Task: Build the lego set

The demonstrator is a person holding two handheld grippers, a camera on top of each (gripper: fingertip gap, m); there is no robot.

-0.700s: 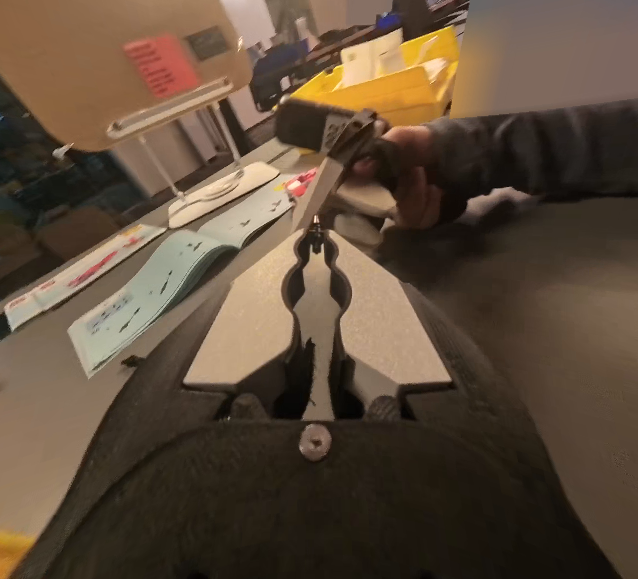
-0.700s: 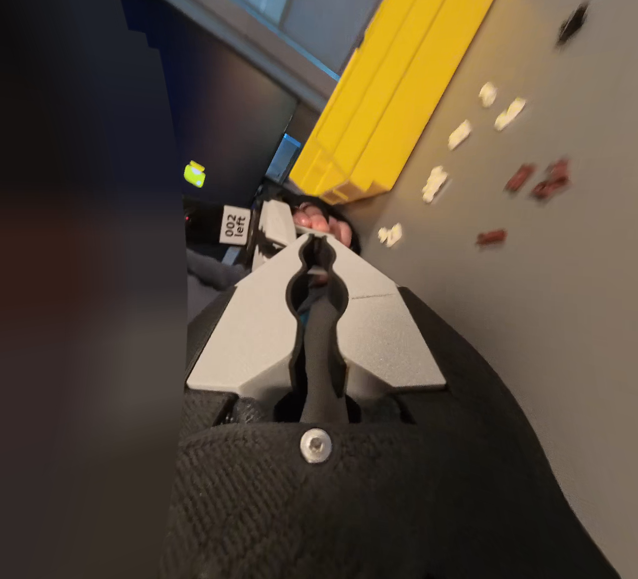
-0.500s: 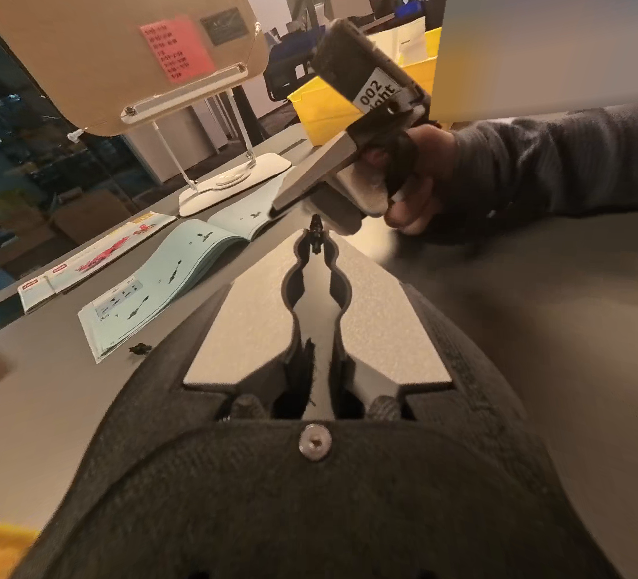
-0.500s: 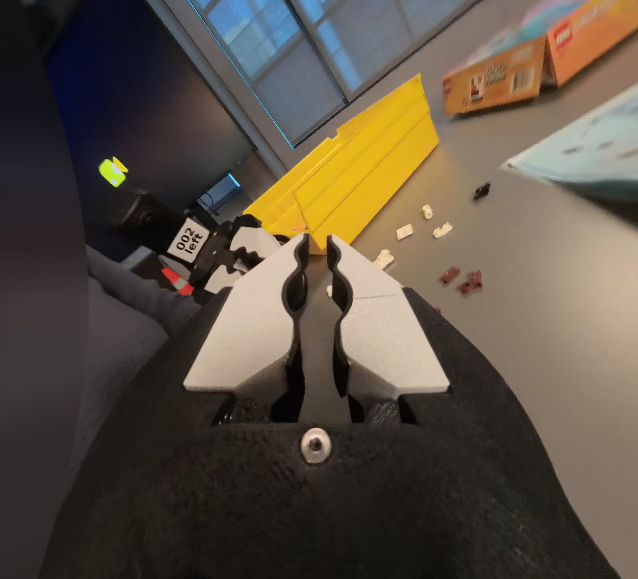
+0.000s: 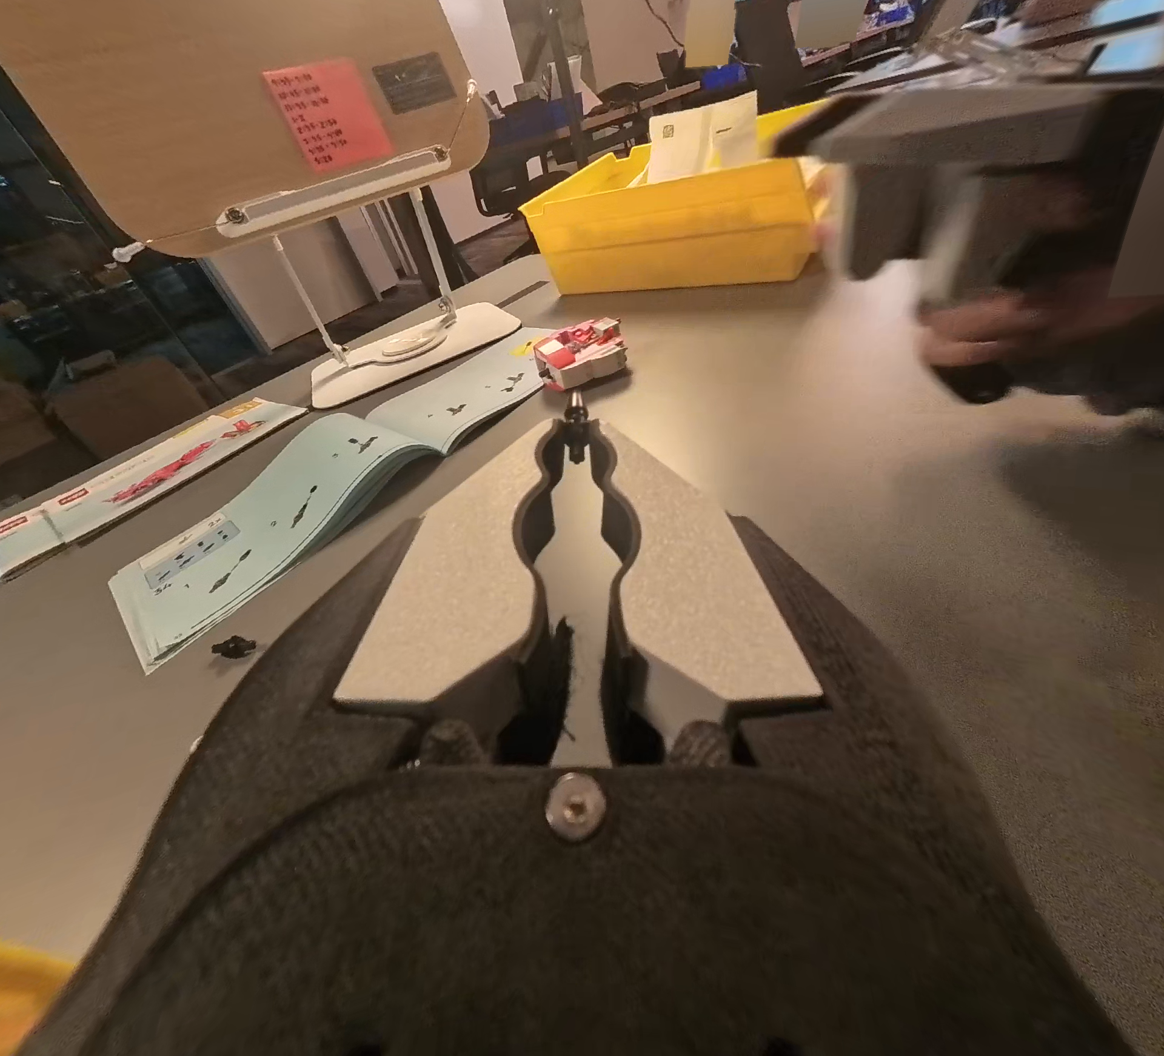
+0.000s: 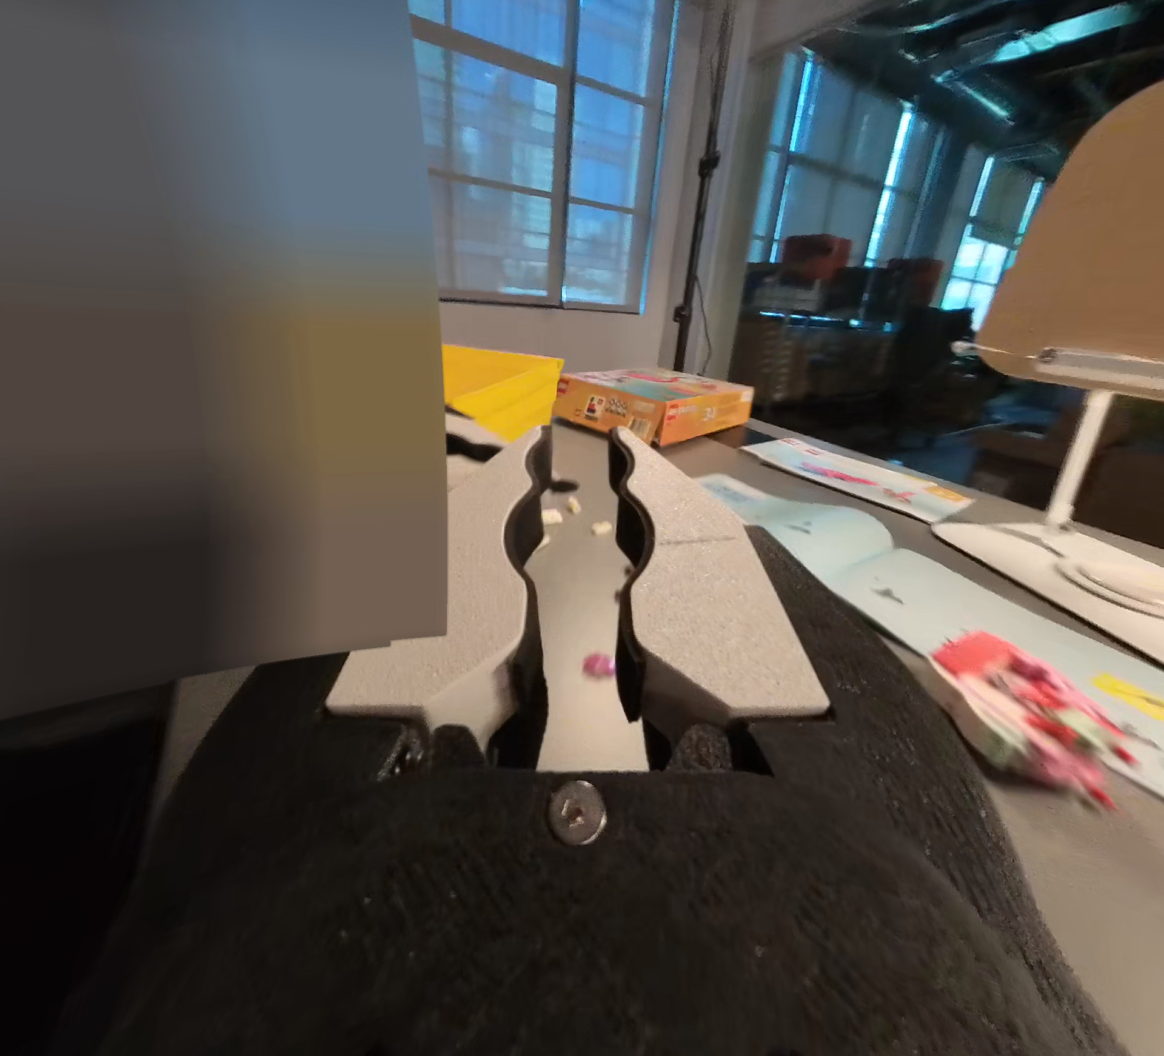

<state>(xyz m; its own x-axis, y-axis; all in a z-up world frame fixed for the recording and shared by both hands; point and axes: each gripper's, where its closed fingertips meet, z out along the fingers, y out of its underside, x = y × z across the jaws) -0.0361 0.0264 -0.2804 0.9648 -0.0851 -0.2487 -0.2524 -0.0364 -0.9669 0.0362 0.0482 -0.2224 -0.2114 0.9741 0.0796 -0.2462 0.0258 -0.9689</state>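
left gripper [image 5: 574, 439]: fingertips pinched on a small black pin-like part [image 5: 575, 420], held by its middle so one end sticks out ahead, pointing at the red-and-white brick model [image 5: 581, 354] just beyond.
right gripper [image 6: 579, 441]: fingers spread, nothing between them; raised above the grey table [image 6: 1039, 874], loose white bricks [image 6: 554, 515] visible through the gap.
open instruction booklet [image 5: 302, 512]: lies flat left of the model, readable while building.
yellow bin [image 5: 667, 226]: back of the table, clear of the work area.
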